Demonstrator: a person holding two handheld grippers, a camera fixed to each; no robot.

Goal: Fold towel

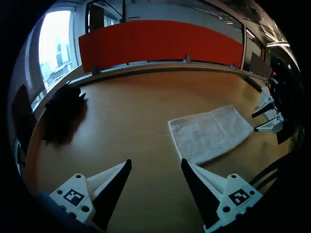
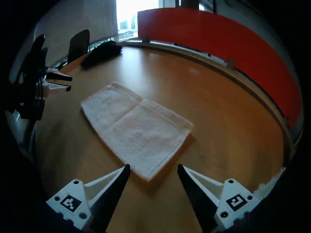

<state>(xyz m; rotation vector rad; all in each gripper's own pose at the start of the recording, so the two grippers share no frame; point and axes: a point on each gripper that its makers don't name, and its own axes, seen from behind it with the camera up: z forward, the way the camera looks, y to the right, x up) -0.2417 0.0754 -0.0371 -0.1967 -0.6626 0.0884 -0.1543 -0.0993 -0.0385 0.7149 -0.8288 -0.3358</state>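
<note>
right gripper view, white towel point(image 2: 136, 128) flat on wooden table point(image 2: 225, 112), right tool point(image 2: 153, 167) spread

No words, brands or numbers can be read anywhere. The left claw point(image 1: 155, 165) and the right claw point(image 2: 152, 167) each carry only square black-and-white code markers point(image 1: 74, 197), without letters.

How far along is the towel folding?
Done: hard to say. The towel lies flat on the table with a crease across it, maybe from one fold. In hand: nothing; the left gripper and the right gripper are both open, holding nothing. Left: gripping an edge and folding it over.
</note>
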